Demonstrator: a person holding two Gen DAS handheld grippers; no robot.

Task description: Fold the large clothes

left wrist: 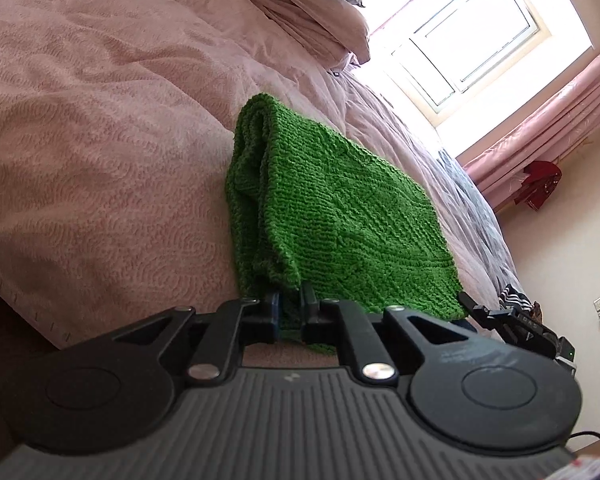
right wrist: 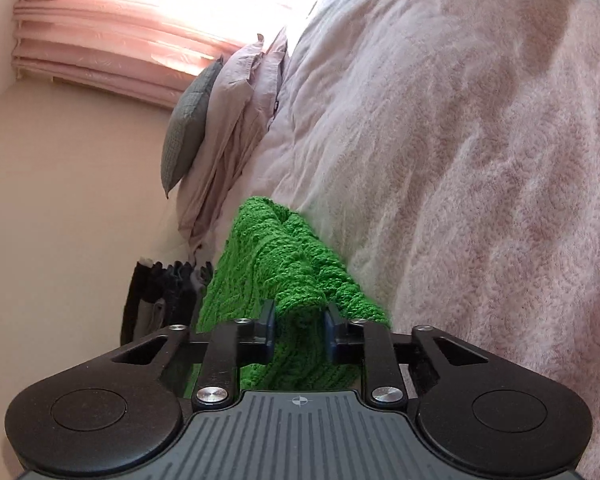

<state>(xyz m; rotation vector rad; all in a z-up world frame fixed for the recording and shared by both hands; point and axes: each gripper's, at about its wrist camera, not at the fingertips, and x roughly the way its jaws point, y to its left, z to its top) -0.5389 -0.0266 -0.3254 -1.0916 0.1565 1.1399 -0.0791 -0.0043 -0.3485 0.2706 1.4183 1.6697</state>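
Green knitted sweater (left wrist: 332,208) lies folded on a pink bed (left wrist: 100,140), its near edge pinched by the left tool (left wrist: 290,312) and right tool (right wrist: 300,332)

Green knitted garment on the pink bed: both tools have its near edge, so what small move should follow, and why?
Probably lift both ends together and carry them toward the far edge. The left tool and the right tool each pinch the green knitted garment at its near hem, and the rest lies flat on the pink textured bedspread, ready for folding over.
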